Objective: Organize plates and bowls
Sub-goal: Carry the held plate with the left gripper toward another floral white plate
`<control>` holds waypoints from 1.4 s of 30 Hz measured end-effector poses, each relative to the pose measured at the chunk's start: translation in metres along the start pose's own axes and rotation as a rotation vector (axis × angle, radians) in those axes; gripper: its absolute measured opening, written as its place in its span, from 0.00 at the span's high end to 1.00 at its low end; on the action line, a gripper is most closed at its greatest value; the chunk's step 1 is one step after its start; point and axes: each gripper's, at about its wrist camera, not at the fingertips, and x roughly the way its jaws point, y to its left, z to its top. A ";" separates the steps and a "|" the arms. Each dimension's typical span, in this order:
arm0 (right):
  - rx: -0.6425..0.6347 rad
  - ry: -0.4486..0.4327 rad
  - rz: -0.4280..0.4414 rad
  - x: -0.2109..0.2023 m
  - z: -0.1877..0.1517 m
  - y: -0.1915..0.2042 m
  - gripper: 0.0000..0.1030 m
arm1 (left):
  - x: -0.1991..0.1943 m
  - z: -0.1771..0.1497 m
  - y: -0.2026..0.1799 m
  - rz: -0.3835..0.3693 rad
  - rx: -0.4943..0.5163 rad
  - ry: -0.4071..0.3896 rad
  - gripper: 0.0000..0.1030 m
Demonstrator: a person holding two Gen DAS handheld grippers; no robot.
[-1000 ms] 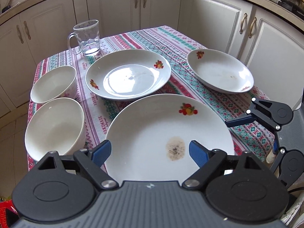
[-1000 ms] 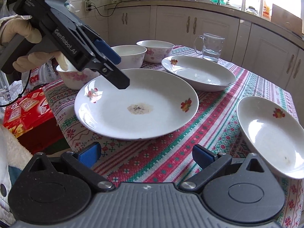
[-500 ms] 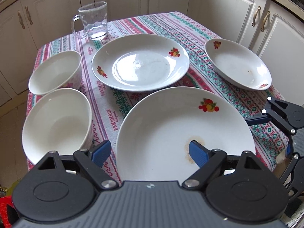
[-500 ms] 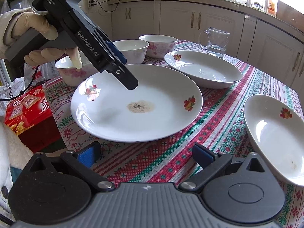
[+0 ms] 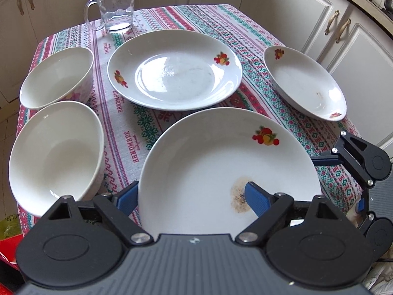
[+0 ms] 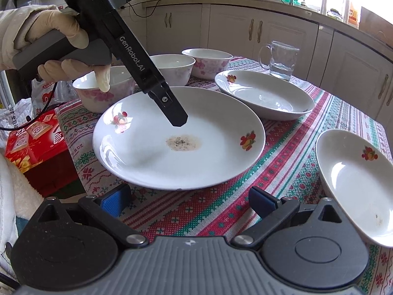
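Left hand-held gripper (image 5: 189, 196) now lower and steeper than a second ago, straddling near rim of large white stained plate with fruit decals (image 5: 228, 167). Jaws spread: one blue pad outside rim, other over brown stain, neither pressing. Plate flat on desk with red-green patterned cloth (image 5: 152, 14), nearest its edge. Right hand-held gripper (image 6: 189, 201) unmoved, spread, empty, above cloth. Likely meaning: approach done, pinch on rim next, then stacking with clean white fruit-decal plate (image 5: 174, 71) behind. White bowls (image 5: 56, 147) untouched.
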 end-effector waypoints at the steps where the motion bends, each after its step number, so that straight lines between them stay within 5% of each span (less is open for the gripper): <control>1: -0.005 -0.001 0.002 0.001 0.001 0.001 0.00 | 0.001 0.001 -0.001 0.000 0.007 0.002 0.13; 42: -0.040 0.002 0.067 0.009 0.010 -0.004 0.00 | 0.011 0.012 -0.002 -0.032 0.051 0.074 0.15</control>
